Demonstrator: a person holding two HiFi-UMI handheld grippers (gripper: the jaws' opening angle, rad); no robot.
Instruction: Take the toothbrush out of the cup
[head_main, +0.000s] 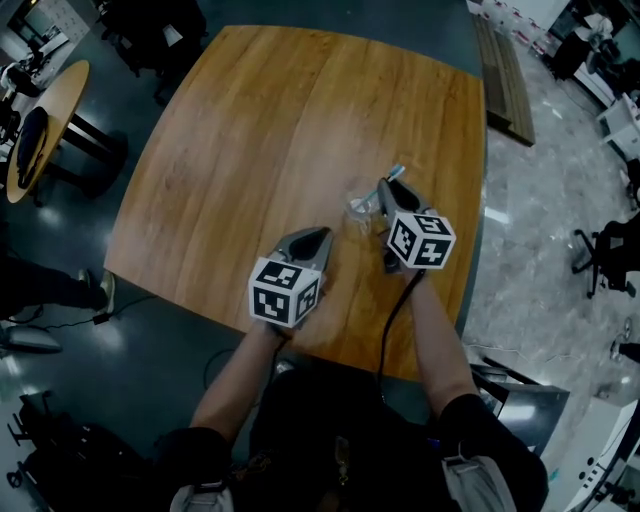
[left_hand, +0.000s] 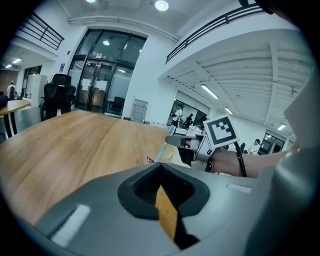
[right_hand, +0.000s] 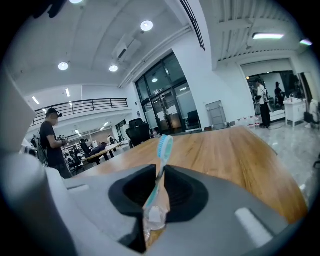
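The right gripper (right_hand: 159, 172) is clamped on the thin stem of the pale-blue plastic toothbrush with a blue-and-white bristle head (right_hand: 163, 148). In its own view the handle runs up through the closed jaws and the head stands above them. In the head view the brush tip (head_main: 397, 172) points to about 1 o'clock. The small clear plastic cup (head_main: 362, 210) sits on the round-cornered wooden table (head_main: 250, 150) at roughly 9 o'clock from the gripper's nose, touching or nearly touching it. The brush's lower end seems to be inside the cup, though the clear wall makes this hard to confirm.

The left gripper (left_hand: 160, 167) is pinched closed on nothing. It lies at about 7 o'clock from the cup, near but apart from it.

The main risk is that nothing steadies the cup, which looks light. If the handle drags on the rim during the lift, the cup could rise with the brush, tip over or skid towards the table edge at 3 o'clock. The grip is also on a narrow stem, so a sideways pull could make the brush swivel between the jaws. A straight pull along the handle looks safest.
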